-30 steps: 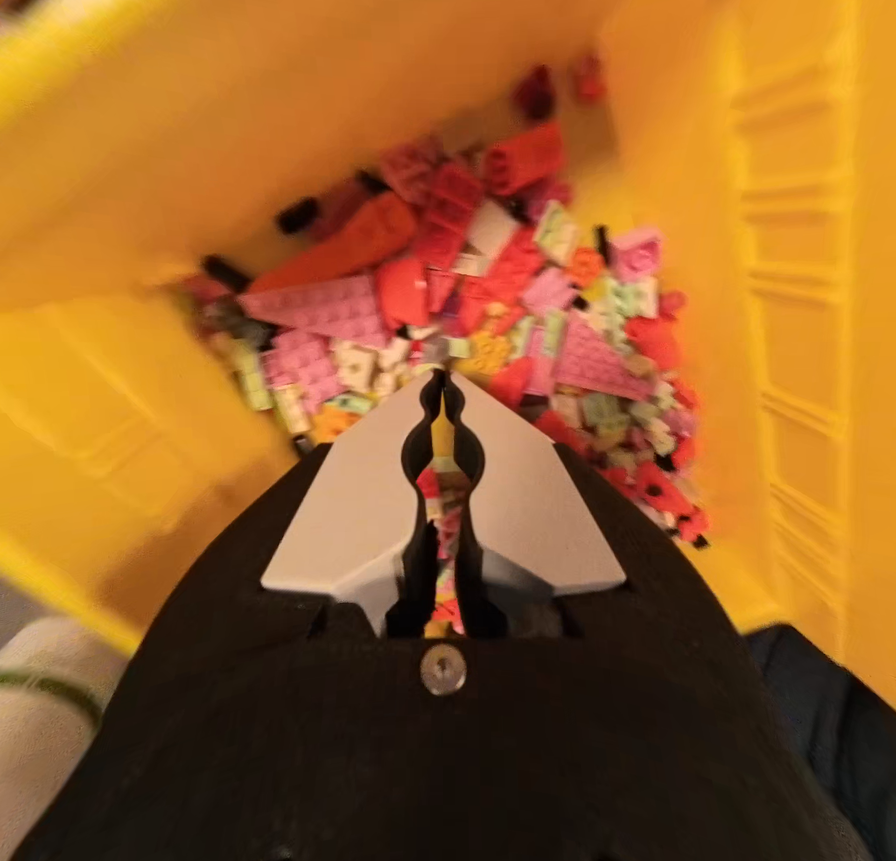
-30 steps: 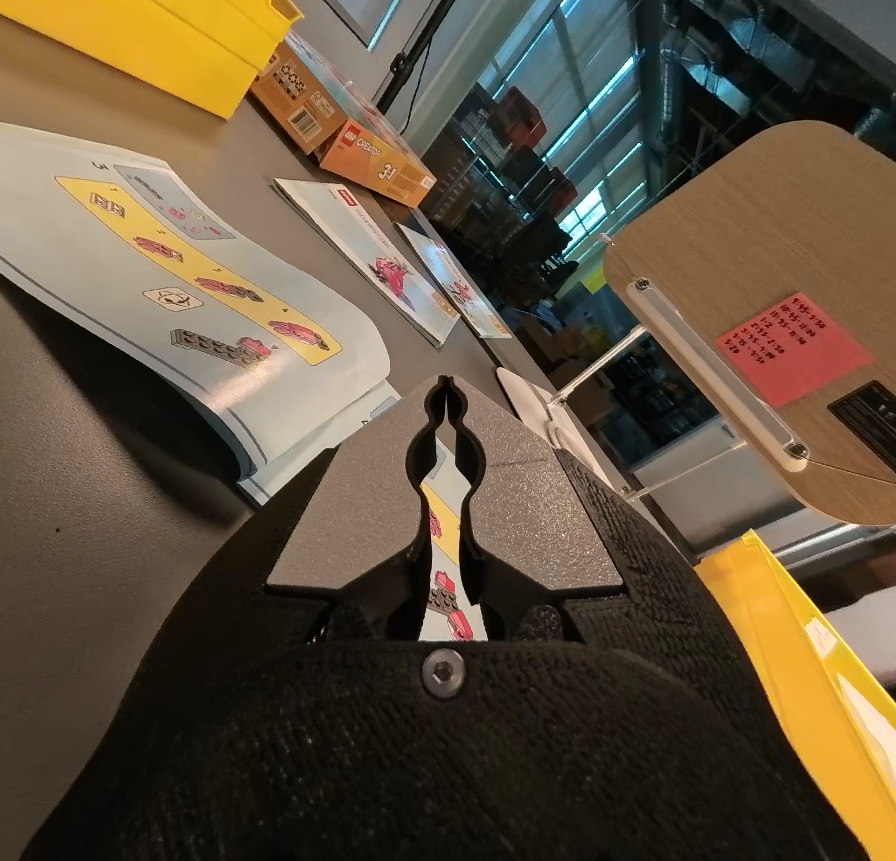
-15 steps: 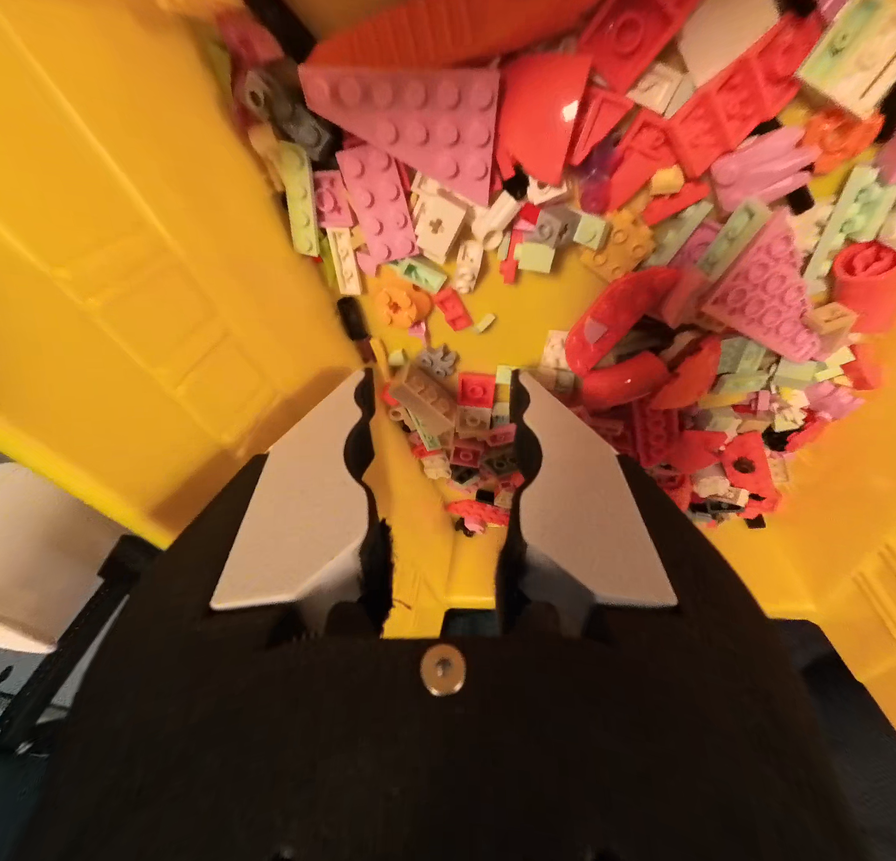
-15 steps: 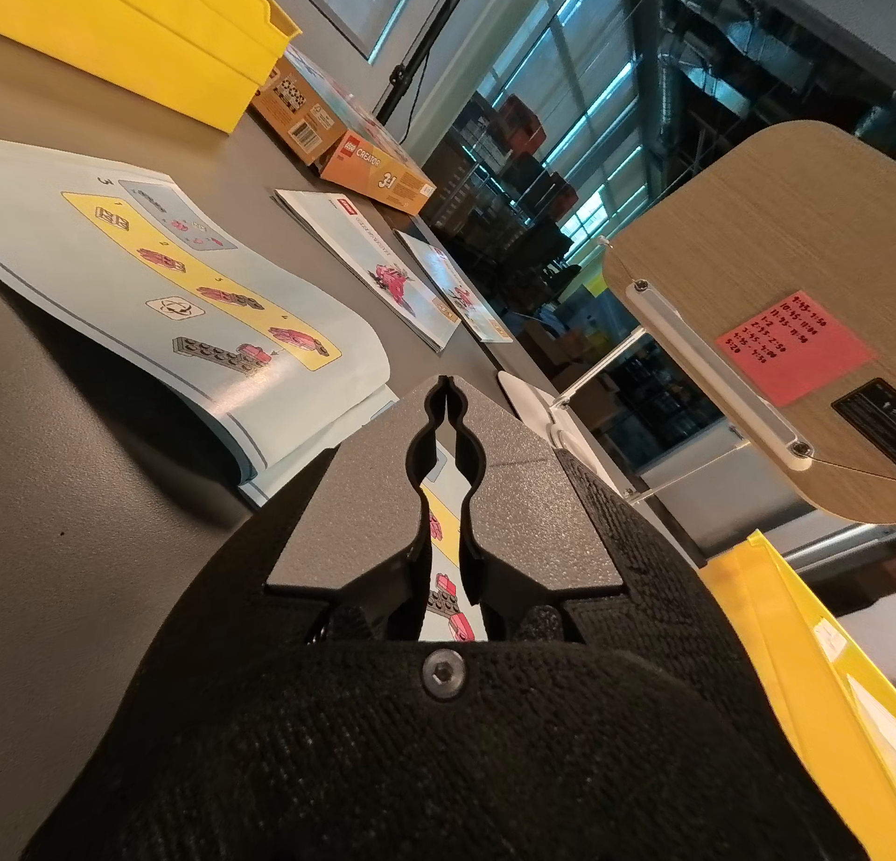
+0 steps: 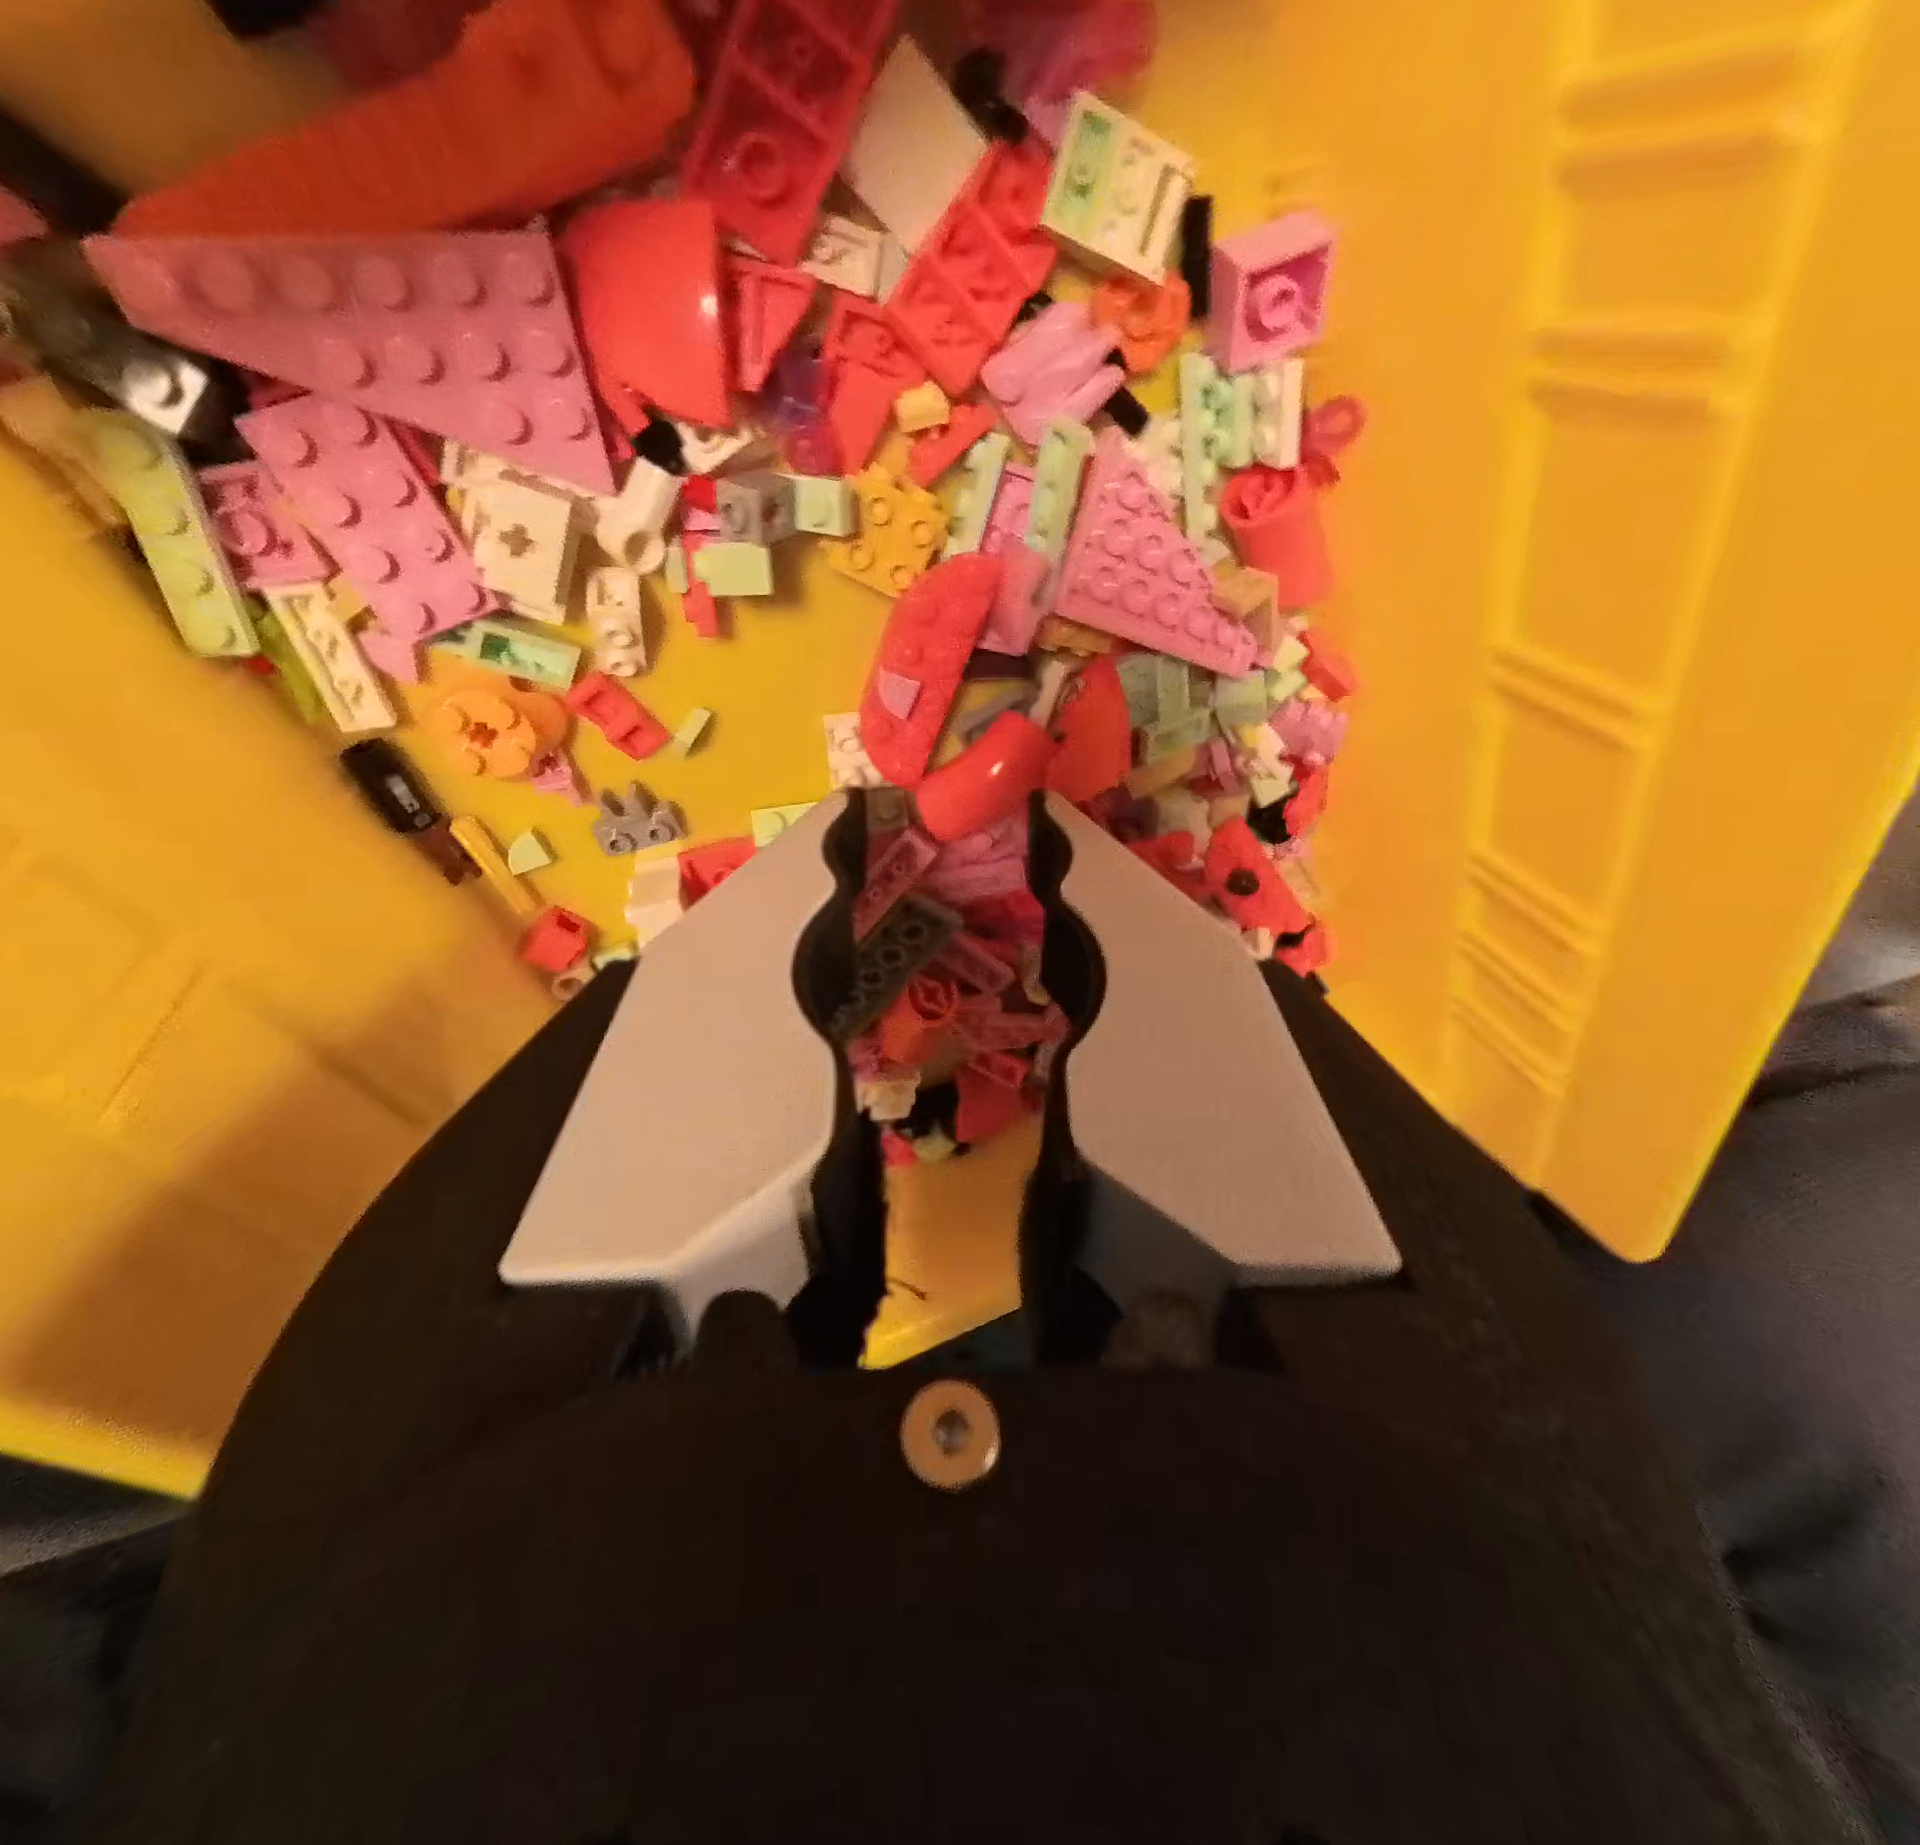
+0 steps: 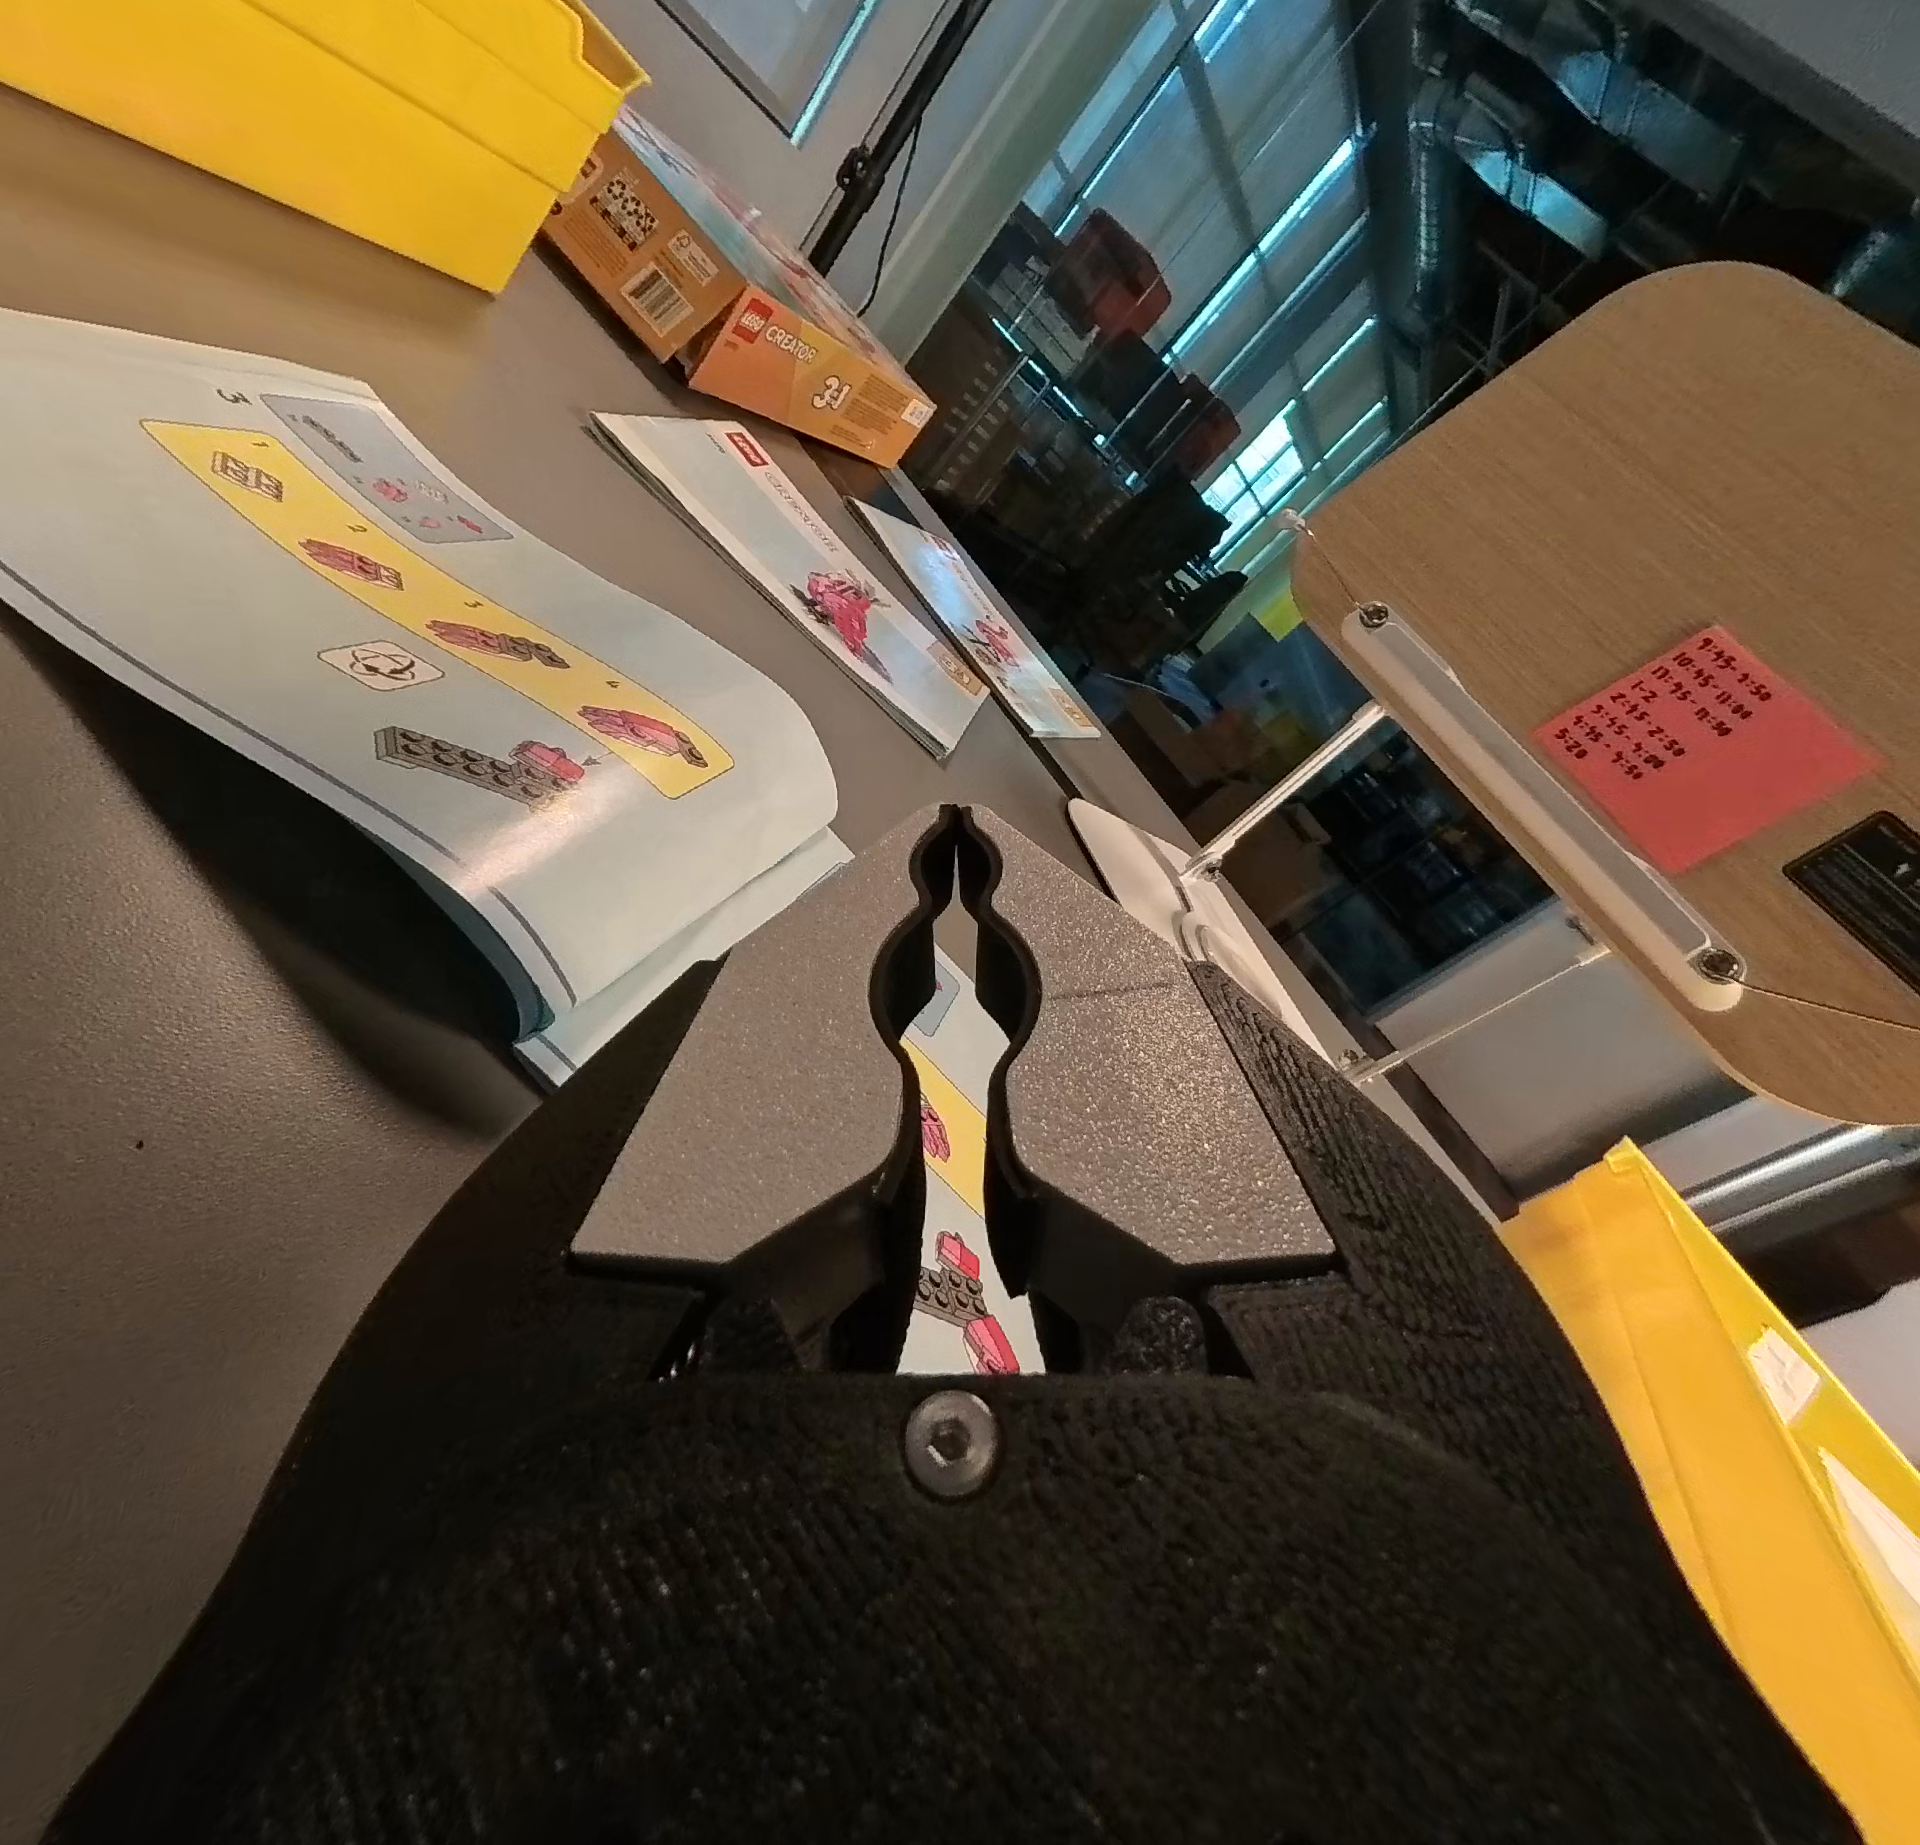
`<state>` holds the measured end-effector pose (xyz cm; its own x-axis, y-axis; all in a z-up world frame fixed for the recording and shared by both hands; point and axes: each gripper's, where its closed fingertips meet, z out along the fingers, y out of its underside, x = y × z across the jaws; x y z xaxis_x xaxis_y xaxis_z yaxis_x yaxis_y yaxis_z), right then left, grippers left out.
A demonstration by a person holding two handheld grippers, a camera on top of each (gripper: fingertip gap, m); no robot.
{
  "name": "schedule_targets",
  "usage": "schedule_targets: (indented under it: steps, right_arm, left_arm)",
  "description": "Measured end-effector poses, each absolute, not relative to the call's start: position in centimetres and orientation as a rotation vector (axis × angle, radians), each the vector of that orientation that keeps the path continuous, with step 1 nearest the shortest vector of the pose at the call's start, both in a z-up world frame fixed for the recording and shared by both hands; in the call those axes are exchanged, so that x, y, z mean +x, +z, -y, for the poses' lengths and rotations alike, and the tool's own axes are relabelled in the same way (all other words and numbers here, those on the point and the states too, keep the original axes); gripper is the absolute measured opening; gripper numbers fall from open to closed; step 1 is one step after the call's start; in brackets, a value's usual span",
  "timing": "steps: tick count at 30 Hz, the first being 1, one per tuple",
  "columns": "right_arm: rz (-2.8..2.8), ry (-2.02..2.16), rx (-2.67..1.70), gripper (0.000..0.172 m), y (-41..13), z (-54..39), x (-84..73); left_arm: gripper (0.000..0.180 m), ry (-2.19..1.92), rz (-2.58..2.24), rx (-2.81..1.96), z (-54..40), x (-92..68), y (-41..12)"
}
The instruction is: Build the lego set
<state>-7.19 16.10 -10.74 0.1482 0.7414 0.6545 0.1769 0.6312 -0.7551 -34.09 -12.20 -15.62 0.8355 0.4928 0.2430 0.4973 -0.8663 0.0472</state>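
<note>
Yellow bin point(image 5: 1558, 548) surrounds the left tool point(image 5: 940, 808), half open and empty over the brick pile point(image 5: 966, 922), with a red curved brick point(image 5: 977, 777) at its tips; the right tool point(image 6: 956, 819) rests closed, empty, beside the booklet point(image 6: 416, 652).

Yellow bin point(image 5: 1683, 548) of mixed bricks point(image 5: 727, 361); open booklet point(image 6: 436, 632), orange box point(image 6: 769, 341) on table point(image 6: 208, 1120).

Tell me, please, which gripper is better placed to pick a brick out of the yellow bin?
Left gripper: open, fingertips over the brick pile inside the yellow bin. Right gripper is shut above the instruction booklet.
</note>
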Motion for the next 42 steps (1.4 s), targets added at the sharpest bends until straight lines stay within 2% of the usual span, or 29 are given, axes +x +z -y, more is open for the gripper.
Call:
schedule_targets:
  steps: [2, 6, 8, 10, 13, 17, 19, 22, 27, 31, 37, 41, 42]
  right_arm:
    - [1.396, 0.484, -0.842, 0.000, -10.7, -16.1, -7.2]
    - [1.397, 0.483, -0.842, 0.000, -10.8, -16.1, -7.2]
    - [1.399, 0.480, -0.842, 0.000, -10.8, -16.1, -7.2]
    - [1.401, 0.477, -0.841, 0.000, -10.8, -16.1, -7.2]
    - [1.400, 0.476, -0.841, 0.000, -10.8, -16.1, -7.2]
    - [1.398, 0.470, -0.843, 0.000, -10.8, -16.2, -7.2]
    - [1.400, 0.468, -0.842, 0.000, -10.9, -16.2, -7.3]
    - [1.402, 0.465, -0.841, 0.000, -10.9, -16.1, -7.3]
    - [1.406, 0.462, -0.839, 0.000, -11.0, -16.1, -7.3]
    - [1.410, 0.457, -0.836, 0.000, -11.0, -16.1, -7.3]
    - [1.411, 0.456, -0.835, 0.000, -11.0, -16.1, -7.3]
    - [1.408, 0.460, -0.836, 0.000, -11.0, -16.1, -7.3]
    - [1.408, 0.460, -0.836, 0.000, -11.0, -16.1, -7.3]
  left_arm:
    - [0.039, -0.333, 0.633, -3.024, 12.1, -33.3, -15.5]
    - [0.051, 0.091, 0.149, -3.119, 13.1, -34.0, -15.7]
    - [0.064, 0.001, 0.111, -3.124, 13.3, -32.4, -16.1]
    - [0.085, -0.132, 0.130, -3.119, 13.4, -31.1, -16.4]
    - [0.109, -0.138, 0.124, -3.133, 13.6, -31.0, -17.1]
    - [0.116, 0.022, 0.084, -3.147, 13.4, -32.4, -18.0]
    - [0.100, 0.130, 0.104, -3.084, 12.5, -33.8, -17.6]
    - [0.090, 0.270, 0.141, -3.035, 12.2, -35.8, -16.8]
    - [0.064, 0.358, 0.239, -2.952, 11.8, -36.7, -15.2]
    - [0.056, 0.222, 0.348, -2.969, 12.3, -35.2, -15.3]
    - [0.057, 0.016, 0.465, -3.065, 13.6, -32.3, -16.5]
    - [0.026, -0.061, 0.565, -3.130, 15.1, -31.0, -17.1]
    - [0.023, -0.077, 0.566, -3.126, 15.2, -30.7, -17.0]
